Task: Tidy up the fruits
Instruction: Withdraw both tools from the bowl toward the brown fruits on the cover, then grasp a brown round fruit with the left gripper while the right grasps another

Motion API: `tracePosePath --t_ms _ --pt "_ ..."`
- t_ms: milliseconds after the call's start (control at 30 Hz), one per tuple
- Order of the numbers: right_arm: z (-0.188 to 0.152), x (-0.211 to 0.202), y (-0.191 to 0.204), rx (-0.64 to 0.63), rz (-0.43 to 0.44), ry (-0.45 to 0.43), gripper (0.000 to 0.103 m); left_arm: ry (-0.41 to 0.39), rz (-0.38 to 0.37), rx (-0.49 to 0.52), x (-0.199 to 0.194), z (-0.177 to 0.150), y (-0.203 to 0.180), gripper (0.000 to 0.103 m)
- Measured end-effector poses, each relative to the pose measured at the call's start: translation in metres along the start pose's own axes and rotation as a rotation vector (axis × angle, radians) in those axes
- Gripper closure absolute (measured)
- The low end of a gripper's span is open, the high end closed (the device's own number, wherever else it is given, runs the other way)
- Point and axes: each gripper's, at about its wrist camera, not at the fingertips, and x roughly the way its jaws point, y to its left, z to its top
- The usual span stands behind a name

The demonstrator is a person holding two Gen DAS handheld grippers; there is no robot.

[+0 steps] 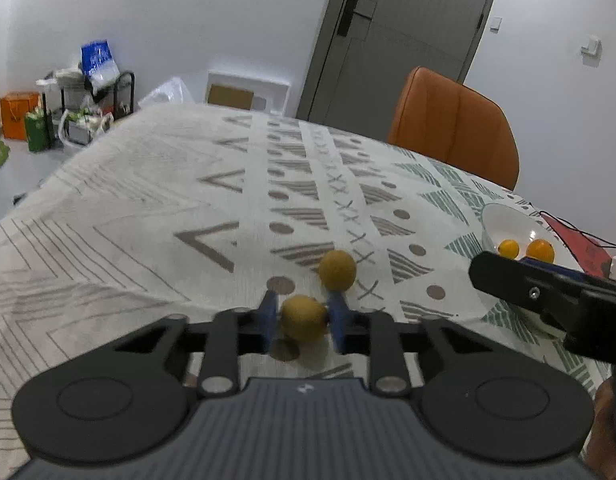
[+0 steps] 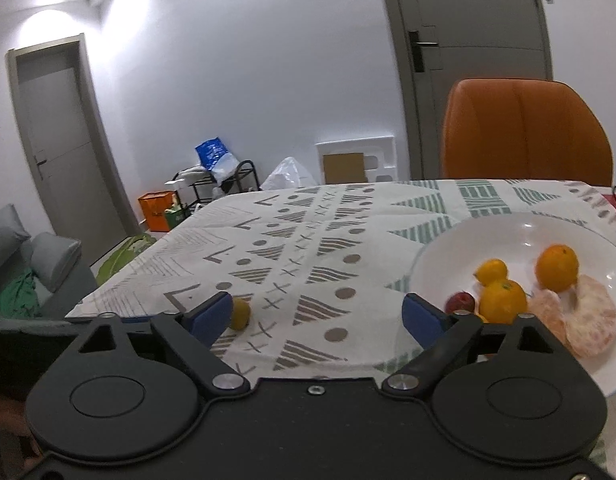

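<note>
Fruit (image 1: 304, 319): clamped in my left tongs (image 1: 303, 320), low over the surface (image 1: 148, 208); second one (image 1: 337, 270) just beyond. Right tongs (image 2: 317, 316) apart, empty, beside bowl (image 2: 435, 252). Risk: round fruit slips out, rolls off.

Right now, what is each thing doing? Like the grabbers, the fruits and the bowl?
Left gripper: shut on a yellow-brown fruit.
Held fruit: pinched between the blue pads, just above the tablecloth.
Second yellow-brown fruit: loose on the tablecloth, just beyond the held one.
Right gripper: open, holding nothing.
White bowl: upright, holding fruit.
Peeled orange: skin off, in the bowl.
Whole oranges: unpeeled, in the bowl.
</note>
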Motion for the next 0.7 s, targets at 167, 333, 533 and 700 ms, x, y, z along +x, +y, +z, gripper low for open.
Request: tracePosePath --t_ms 167,333,533,700 --pt "0.000 0.012 0.009 -0.013 0.014 0.032 0.020 -0.017 0.018 -0.016 -0.003 0.004 0.011 0.078" --pt "0.001 0.024 0.018 -0.021 0.015 0.057 0.024 -0.033 0.038 -0.012 -0.007 0.012 0.018 0.078" --pt "0.002 0.033 0.025 -0.018 0.027 0.068 0.026 -0.056 0.057 -0.024 -0.012 0.017 0.027 0.078" --pt "0.003 0.044 0.036 -0.042 0.036 0.084 0.027 -0.064 0.073 -0.035 -0.014 0.019 0.035 0.078"
